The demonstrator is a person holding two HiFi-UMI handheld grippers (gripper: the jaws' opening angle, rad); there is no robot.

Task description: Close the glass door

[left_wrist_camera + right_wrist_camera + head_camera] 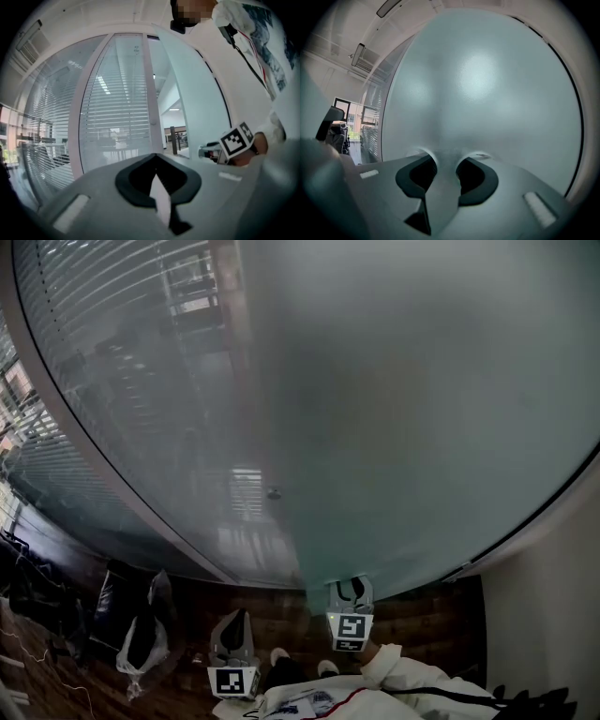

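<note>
The frosted glass door (403,409) fills most of the head view and nearly all of the right gripper view (487,84). My right gripper (351,591) points straight at the door's face. Its tips (446,161) stand at the glass with a gap between the jaws, and only the door shows through that gap. The left gripper view shows the same gripper (206,152), with its marker cube, against the pane (197,103). My left gripper (234,626) hangs lower left, clear of the door, its tips (155,157) meeting with nothing in them.
A glazed wall with blinds (94,352) stands to the door's left, and a small round fitting (274,492) sits by the door's edge. Bags (141,634) lie on the wooden floor at lower left. A white wall (553,596) closes the right side. A chair (333,126) stands beyond the opening.
</note>
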